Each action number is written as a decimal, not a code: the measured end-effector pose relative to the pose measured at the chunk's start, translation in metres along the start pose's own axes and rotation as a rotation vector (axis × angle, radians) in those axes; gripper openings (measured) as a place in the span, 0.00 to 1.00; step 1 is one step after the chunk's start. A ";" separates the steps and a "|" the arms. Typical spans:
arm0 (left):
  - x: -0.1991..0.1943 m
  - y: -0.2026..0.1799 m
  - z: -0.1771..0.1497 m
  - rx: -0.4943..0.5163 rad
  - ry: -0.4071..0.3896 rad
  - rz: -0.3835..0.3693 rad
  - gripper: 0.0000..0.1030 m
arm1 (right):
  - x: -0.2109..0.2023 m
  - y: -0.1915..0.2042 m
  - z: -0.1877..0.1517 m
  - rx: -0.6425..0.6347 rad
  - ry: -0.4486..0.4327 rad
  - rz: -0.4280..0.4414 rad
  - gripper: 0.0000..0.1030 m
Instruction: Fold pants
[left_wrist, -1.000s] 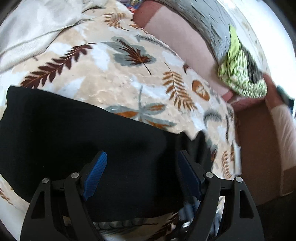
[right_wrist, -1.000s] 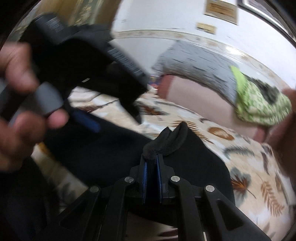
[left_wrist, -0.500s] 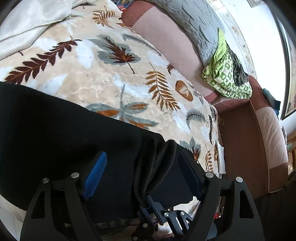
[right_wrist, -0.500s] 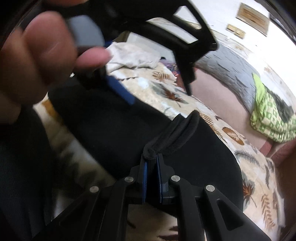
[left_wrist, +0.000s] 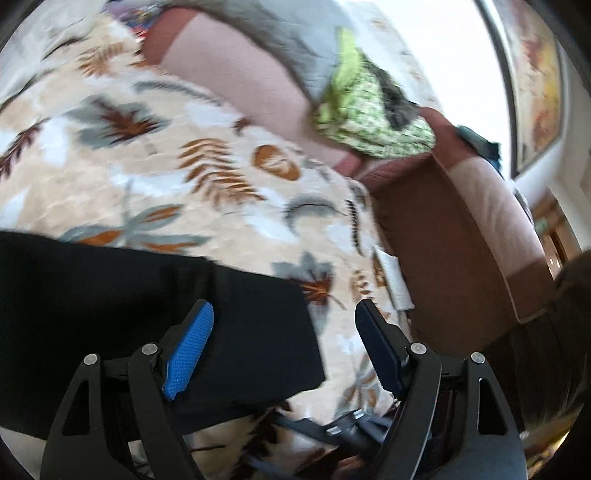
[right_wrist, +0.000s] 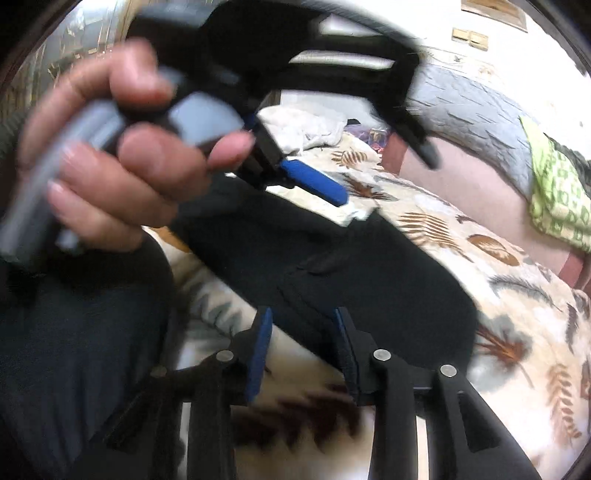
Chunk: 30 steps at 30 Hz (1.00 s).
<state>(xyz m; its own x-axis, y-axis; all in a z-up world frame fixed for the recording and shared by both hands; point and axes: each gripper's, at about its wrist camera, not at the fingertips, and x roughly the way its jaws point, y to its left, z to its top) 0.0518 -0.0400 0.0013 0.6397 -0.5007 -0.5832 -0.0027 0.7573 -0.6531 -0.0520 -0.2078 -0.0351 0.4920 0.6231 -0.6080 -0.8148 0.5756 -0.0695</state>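
In the left wrist view, the black pants (left_wrist: 155, 317) are lying flat on the leaf-print bedspread (left_wrist: 207, 155), filling the lower left, their folded corner reaching just past the middle. The left claw (left_wrist: 284, 343) is hovering over that corner with its jaws spread wide and nothing between the blue pads; one pad is showing over the black cloth, the other over bare bedspread. Farther right, a green patterned cloth (left_wrist: 369, 122) is sitting on the pink sofa back (left_wrist: 236, 74) (the whole view is smeared with motion blur).

In the right wrist view, a hand (right_wrist: 122, 162) is gripping the left claw's grey handle at the upper left, above the pants (right_wrist: 369, 280), which are stretching across the bed to the right. The right claw (right_wrist: 304, 343) is sitting low at the middle; its jaws have just been opening and are standing apart over the near edge of the pants, with no cloth pinched between the pads.
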 end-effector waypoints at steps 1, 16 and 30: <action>0.002 -0.007 0.000 0.014 0.005 -0.004 0.77 | -0.012 -0.015 -0.002 0.008 -0.009 -0.004 0.45; 0.077 0.016 -0.005 -0.021 0.209 0.309 0.76 | 0.018 -0.155 -0.010 0.065 -0.029 0.221 0.51; 0.087 0.015 -0.004 -0.008 0.223 0.335 0.76 | 0.072 -0.150 -0.020 0.059 0.145 0.281 0.55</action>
<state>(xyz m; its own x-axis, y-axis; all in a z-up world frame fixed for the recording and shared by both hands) 0.1039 -0.0737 -0.0615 0.4201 -0.3058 -0.8544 -0.1891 0.8914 -0.4120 0.0995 -0.2599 -0.0844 0.1983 0.6825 -0.7035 -0.8913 0.4241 0.1602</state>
